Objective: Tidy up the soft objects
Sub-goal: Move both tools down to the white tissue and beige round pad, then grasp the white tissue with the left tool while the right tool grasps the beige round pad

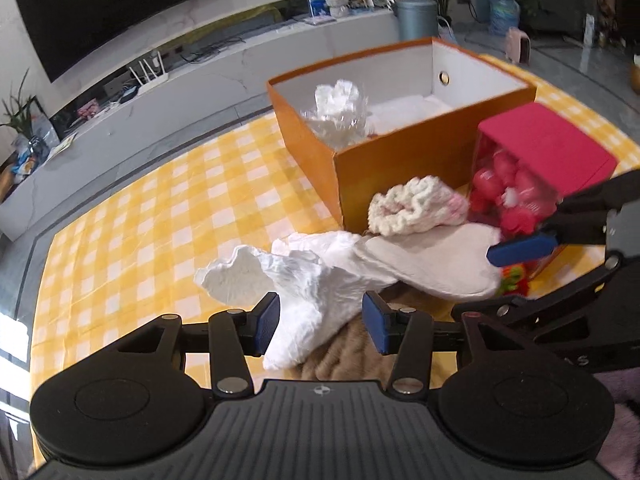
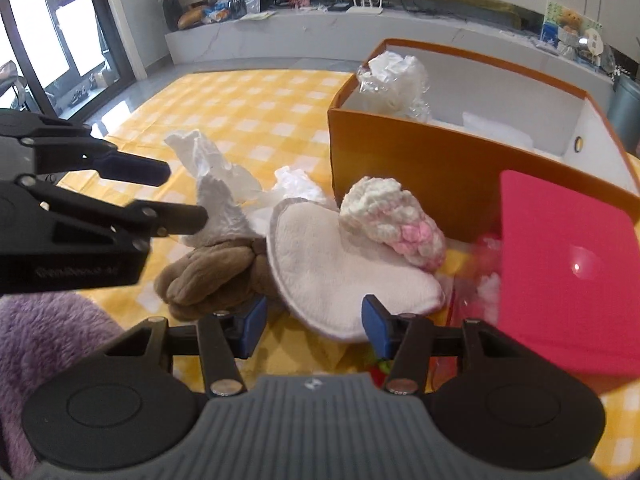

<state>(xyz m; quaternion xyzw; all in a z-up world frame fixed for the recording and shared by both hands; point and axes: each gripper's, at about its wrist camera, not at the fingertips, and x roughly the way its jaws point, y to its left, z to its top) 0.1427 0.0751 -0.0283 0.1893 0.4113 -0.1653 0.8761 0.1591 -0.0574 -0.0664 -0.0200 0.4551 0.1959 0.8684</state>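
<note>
A pile of soft things lies in front of an orange box (image 1: 384, 168) (image 2: 420, 172) on the yellow checked cloth: a crumpled white bag (image 1: 304, 276) (image 2: 216, 168), a cream plush pad (image 1: 432, 260) (image 2: 332, 272), a white-and-pink knitted piece (image 1: 416, 204) (image 2: 392, 220) and a brown plush toy (image 2: 216, 272). My left gripper (image 1: 320, 322) is open, its pads either side of the white bag. My right gripper (image 2: 314, 330) is open, its pads either side of the cream pad's near edge. The box holds a white item in clear wrap (image 1: 340, 112) (image 2: 392, 76).
A red box (image 1: 548, 148) (image 2: 568, 272) with pink and white contents lies on its side right of the pile. A purple fluffy thing (image 2: 44, 344) lies at the near left. The yellow checked cloth (image 1: 160, 208) extends left. A TV bench stands behind.
</note>
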